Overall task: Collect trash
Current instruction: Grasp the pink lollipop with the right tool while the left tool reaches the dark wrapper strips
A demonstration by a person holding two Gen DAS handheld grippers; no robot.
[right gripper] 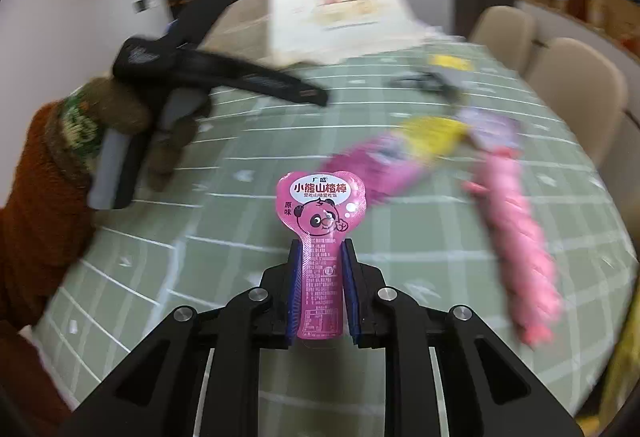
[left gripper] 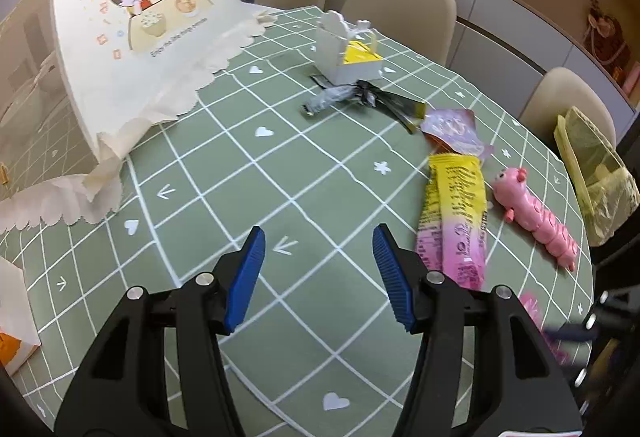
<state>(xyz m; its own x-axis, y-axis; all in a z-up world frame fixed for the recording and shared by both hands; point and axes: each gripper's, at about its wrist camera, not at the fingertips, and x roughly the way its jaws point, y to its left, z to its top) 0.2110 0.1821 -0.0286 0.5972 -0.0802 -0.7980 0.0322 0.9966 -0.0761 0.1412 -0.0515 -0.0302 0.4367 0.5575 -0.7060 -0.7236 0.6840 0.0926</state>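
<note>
One pink panda wrapper (right gripper: pixel 320 237) is clamped in the right gripper (right gripper: pixel 321 257). The left gripper (left gripper: pixel 319 241) is held wide, empty. Three chairs (left gripper: pixel 396 9) are counted.

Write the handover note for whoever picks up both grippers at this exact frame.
Right gripper: shut on the pink panda wrapper, lifted off the table.
Left gripper: open, empty, over bare tablecloth.
Paper bag stands at the table's far left.
Still lying out: yellow-pink wrapper, purple wrapper, grey wrapper, black strip.
The pink toy looks like a keeper.
Next, probably: drop the held wrapper into the bag.
</note>
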